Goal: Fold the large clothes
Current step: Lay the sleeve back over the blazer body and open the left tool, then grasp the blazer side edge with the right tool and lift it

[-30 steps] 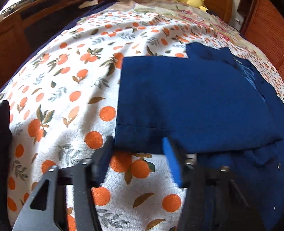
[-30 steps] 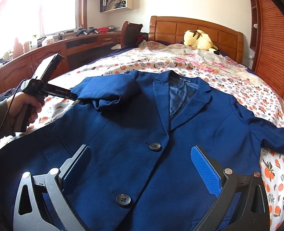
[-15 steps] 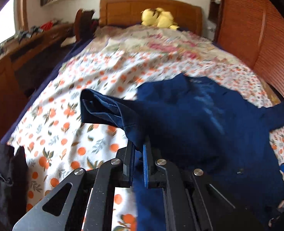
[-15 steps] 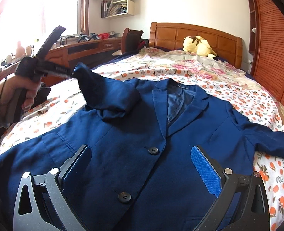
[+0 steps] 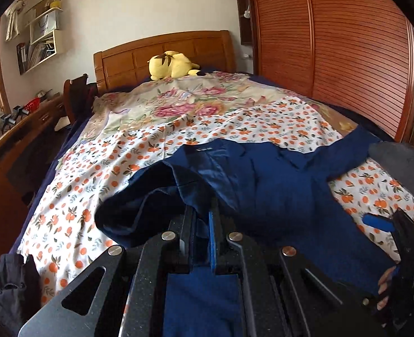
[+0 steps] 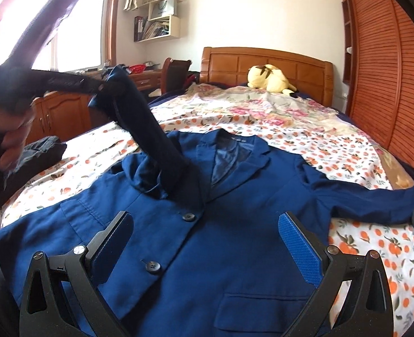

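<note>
Left wrist view: left hand-held gripper (image 5: 200, 236) clamped on the cuff of the blazer sleeve (image 5: 139, 210), fabric pinched between the pads; navy blazer (image 5: 263, 193) spread face-up on the orange-print bedsheet (image 5: 100, 174), collar toward twelve o'clock, yellow plush toy (image 5: 172, 64) by the headboard. Right wrist view: right hand-held gripper (image 6: 207, 247) with jaws wide apart, nothing between them, hovering above the blazer front near the lower button (image 6: 152, 267); sleeve lifted at ten o'clock, slanting down to the shoulder, other sleeve flat at three o'clock. Likely step: folding the first sleeve inward. Next: carry the cuff toward four o'clock across the chest, lay it flat, release
</note>
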